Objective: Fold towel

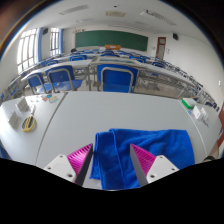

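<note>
A blue towel (135, 150) lies rumpled on the white table (75, 118), reaching from between my fingers to beyond and right of them. My gripper (112, 160) hovers over its near left part with the fingers apart, magenta pads (81, 158) facing inward. The towel's near edge shows between the fingers with a gap at each side; neither pad presses on it.
A roll of tape (29, 124) and a small white box (17, 112) sit at the table's left. A person's hand (213, 122) shows at the right edge, beside a green object (187, 103). Rows of blue chairs (115, 76) and desks stand beyond the table.
</note>
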Demonstrator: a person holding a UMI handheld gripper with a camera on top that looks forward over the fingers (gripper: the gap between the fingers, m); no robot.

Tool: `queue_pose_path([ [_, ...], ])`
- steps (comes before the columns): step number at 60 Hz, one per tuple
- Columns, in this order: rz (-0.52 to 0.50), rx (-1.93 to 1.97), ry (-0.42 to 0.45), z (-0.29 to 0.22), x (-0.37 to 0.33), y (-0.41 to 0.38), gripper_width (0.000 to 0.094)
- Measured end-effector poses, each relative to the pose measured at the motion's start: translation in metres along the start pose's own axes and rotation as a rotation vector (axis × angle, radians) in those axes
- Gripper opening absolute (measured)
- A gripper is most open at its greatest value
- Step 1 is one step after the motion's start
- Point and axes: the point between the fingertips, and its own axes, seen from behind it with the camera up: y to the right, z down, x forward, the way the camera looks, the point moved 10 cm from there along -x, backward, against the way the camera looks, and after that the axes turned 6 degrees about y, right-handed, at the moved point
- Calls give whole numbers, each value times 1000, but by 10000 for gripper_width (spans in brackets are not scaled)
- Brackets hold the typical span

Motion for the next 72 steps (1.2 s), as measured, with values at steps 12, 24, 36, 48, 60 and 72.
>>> queue_pose_path([
  [12,-49,-122,-9,-7,10,9,60],
  [24,-112,-25,-54,-17,9,14,36],
  [36,-360,248,-3,-82,-38,-21,35],
  [48,-351,273,38,-99,-46,23,50],
  [60,-189,151,-46,-55,-21,83,695],
  [72,-88,81,-11,-52,-46,111,849],
])
